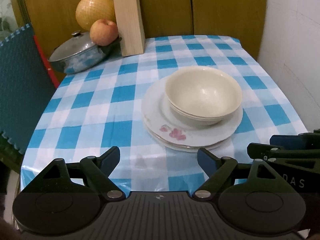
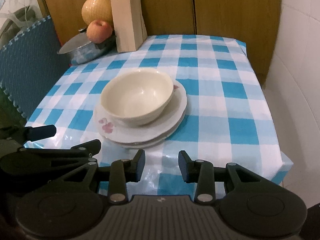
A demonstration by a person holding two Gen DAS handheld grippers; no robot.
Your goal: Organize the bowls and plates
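Cream bowls (image 1: 203,95) nested on stacked white plates (image 1: 192,128), mid surface (image 1: 84,108) w/ blue check cloth. Left gripper (image 1: 158,157) released wide, nothing in it; right gripper (image 2: 161,165) released too, narrower gap, both near the plates' front edge.

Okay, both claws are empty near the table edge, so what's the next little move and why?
Probably ease both claws back a little further. The cream bowls already sit nested on the stacked floral plates, and the left claw and right claw are both open, holding nothing, short of the stack. Nothing else looks left to sort.
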